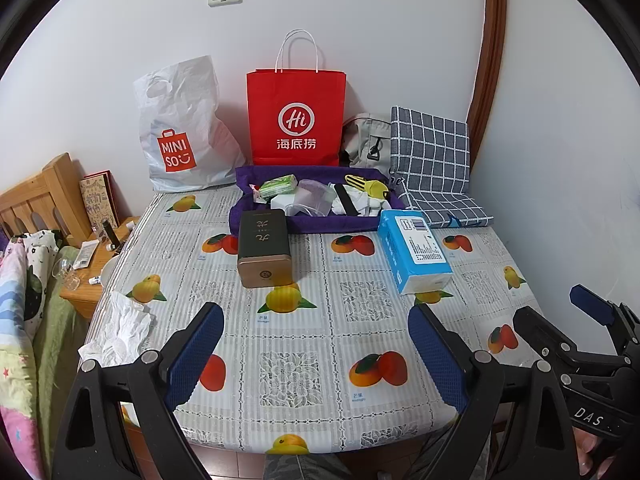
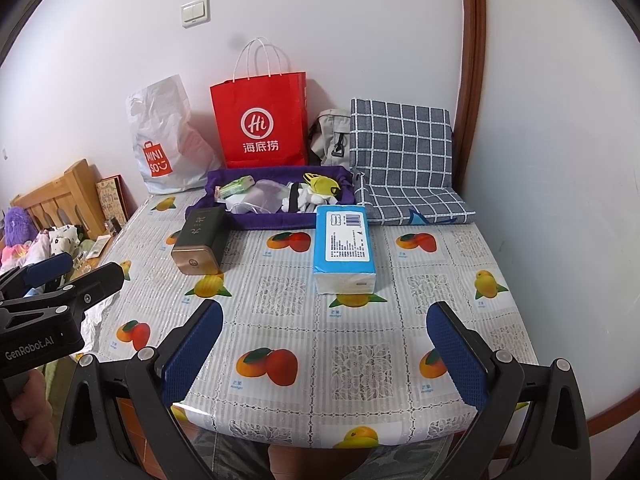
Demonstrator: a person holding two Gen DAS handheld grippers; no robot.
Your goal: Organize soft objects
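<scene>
A blue and white tissue pack (image 1: pixel 414 254) (image 2: pixel 345 248) lies on the fruit-print table (image 1: pixel 300 344) (image 2: pixel 360 344). A crumpled white tissue (image 1: pixel 120 330) lies at the table's left edge. A purple fabric tray (image 1: pixel 256 220) (image 2: pixel 260 220) at the back holds a green tissue packet (image 1: pixel 280 186) (image 2: pixel 236 186), white soft items and a yellow thing. A folded grey checked cloth (image 1: pixel 434 160) (image 2: pixel 404 156) lies at the back right. My left gripper (image 1: pixel 316 320) is open and empty above the table's front. My right gripper (image 2: pixel 326 320) is open and empty, a little short of the tissue pack.
A dark tin box (image 1: pixel 264 248) (image 2: pixel 200 242) lies in front of the tray. A red paper bag (image 1: pixel 296 116) (image 2: pixel 262 120), a white Miniso bag (image 1: pixel 184 132) (image 2: pixel 164 136) and a grey bag (image 1: pixel 370 140) (image 2: pixel 330 136) stand against the wall. A wooden nightstand (image 1: pixel 86 280) and bed are at left.
</scene>
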